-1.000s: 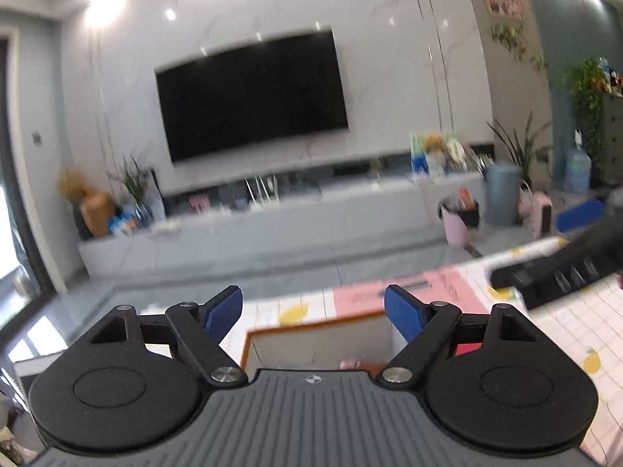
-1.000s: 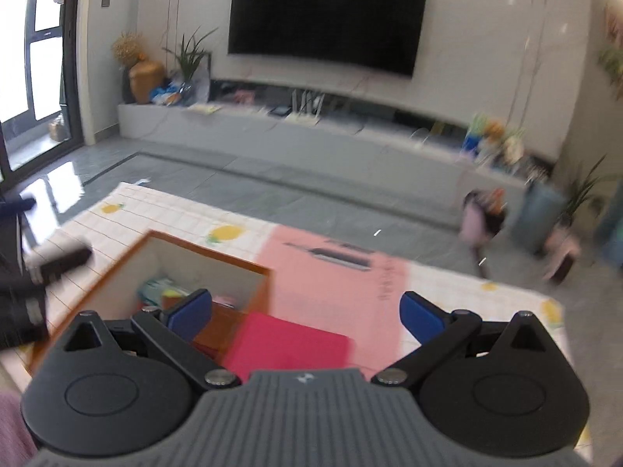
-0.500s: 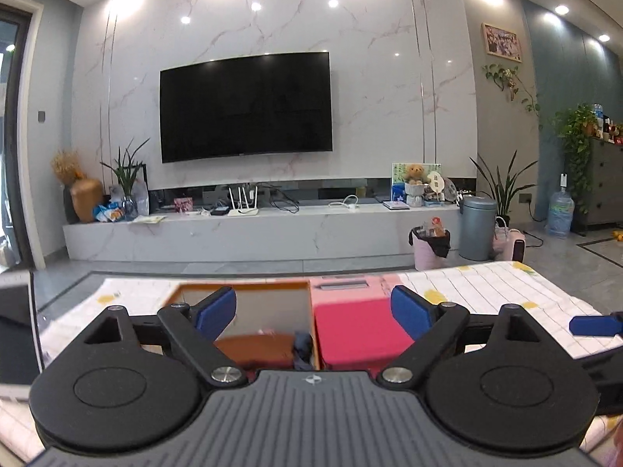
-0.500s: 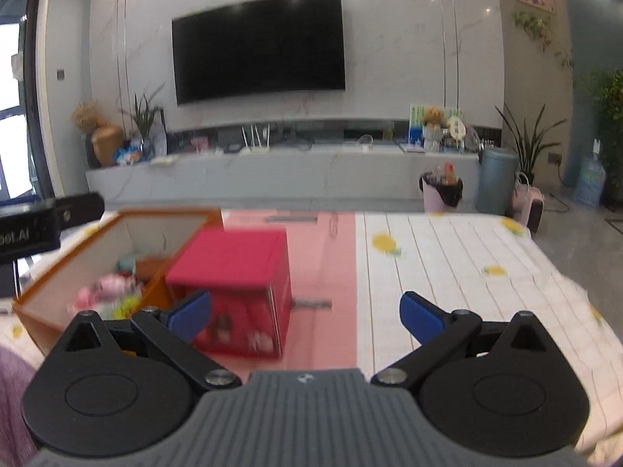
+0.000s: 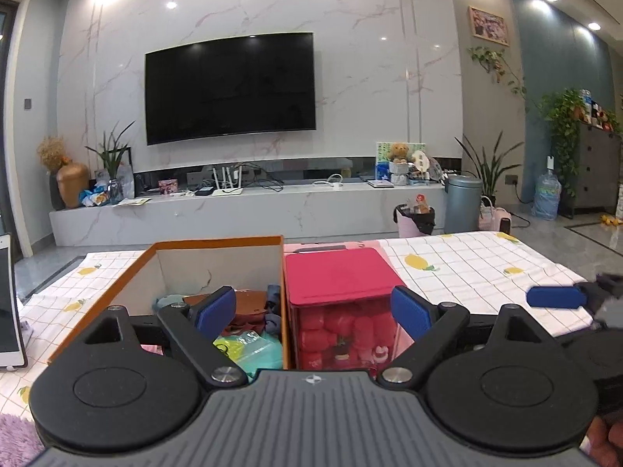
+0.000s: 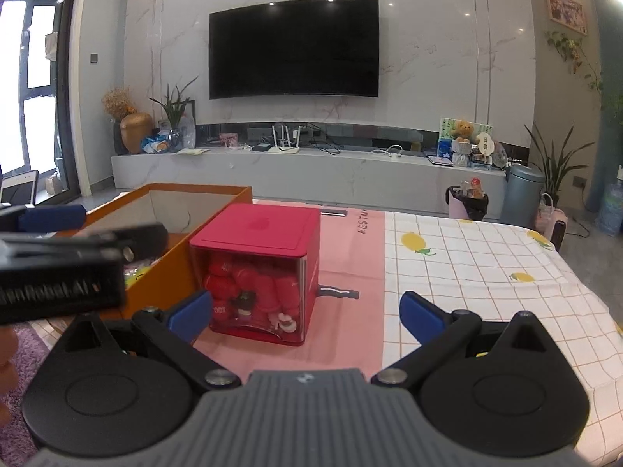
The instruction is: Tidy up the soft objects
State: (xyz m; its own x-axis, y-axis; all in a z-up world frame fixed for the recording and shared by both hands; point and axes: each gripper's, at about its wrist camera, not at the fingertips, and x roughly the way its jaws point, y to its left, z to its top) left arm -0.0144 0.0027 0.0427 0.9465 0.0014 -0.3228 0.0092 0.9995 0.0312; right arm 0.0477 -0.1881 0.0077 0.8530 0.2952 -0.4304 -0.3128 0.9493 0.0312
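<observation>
A table covered by a lemon-print checked cloth [image 6: 486,272], with a pink mat [image 6: 350,268] down its middle, is seen in a living room. An orange-walled open box [image 5: 218,242] is placed toward the table's left edge, and a red-lidded clear cube [image 5: 337,272] is set touching its right wall, on the pink mat. The soft objects are found in two places: a jumble of cloth and bagged items [image 5: 249,334] inside the open box, and red plush pieces [image 6: 257,288] behind the cube's clear front. The left gripper [image 5: 313,307] is held above the seam between the two containers, its fingers spread wide with nothing between them. The right gripper [image 6: 305,313] is held before the cube's near right corner, fingers likewise apart and empty. A risk is judged: with both grippers crowded at the same spot, a collision is possible, and the light cube could be shoved along the mat by a misjudged finger. Loose cloth could also be snagged and dragged out with the intended item.
</observation>
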